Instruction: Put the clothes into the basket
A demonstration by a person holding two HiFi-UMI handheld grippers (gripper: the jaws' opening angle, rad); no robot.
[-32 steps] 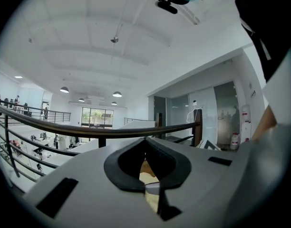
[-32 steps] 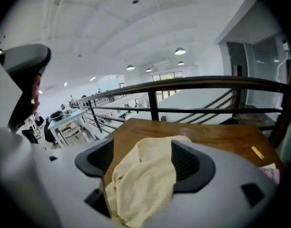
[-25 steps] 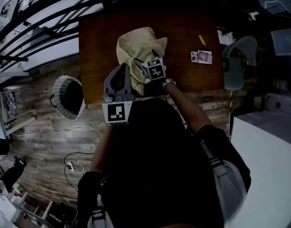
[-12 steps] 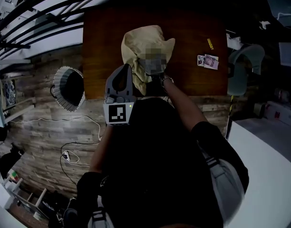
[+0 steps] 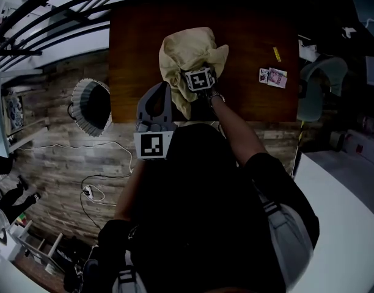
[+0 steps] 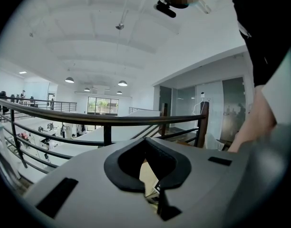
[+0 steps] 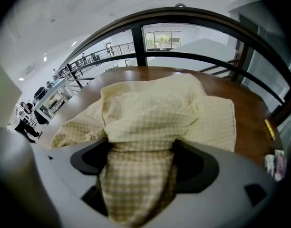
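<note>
Right gripper (image 5: 198,78) sits upper centre of the head view, over the near part of the cloth (image 5: 188,52). In the right gripper view the right gripper (image 7: 140,151) has its jaws clamped on a bunched fold of the yellow checked cloth (image 7: 155,110). The fold fills the gap between the pads, and the rest of the cloth lies heaped on the table (image 7: 252,103) just ahead.

Left gripper (image 5: 157,99) is just left of and below the right one in the head view, at the table's near edge and right beside the cloth's lower left edge. Can't tell if it touches. In the left gripper view the left gripper (image 6: 146,167) has its jaws closed to a thin slit with nothing pinched. A sliver of pale cloth (image 6: 148,177) shows through the slit.

The whole cloth is on the brown table (image 5: 138,47), upper centre of the head view. None of it is in the basket (image 5: 83,132), which stands on the plank floor at mid-left, off the table's left end and well apart from the cloth.

Some cards (image 5: 272,76) lie on the table at upper right, with a small yellow item (image 5: 277,54) just above them. A grey chair (image 5: 312,90) stands at the table's right end. A dark railing (image 7: 183,18) arcs across the top of the right gripper view.
</note>
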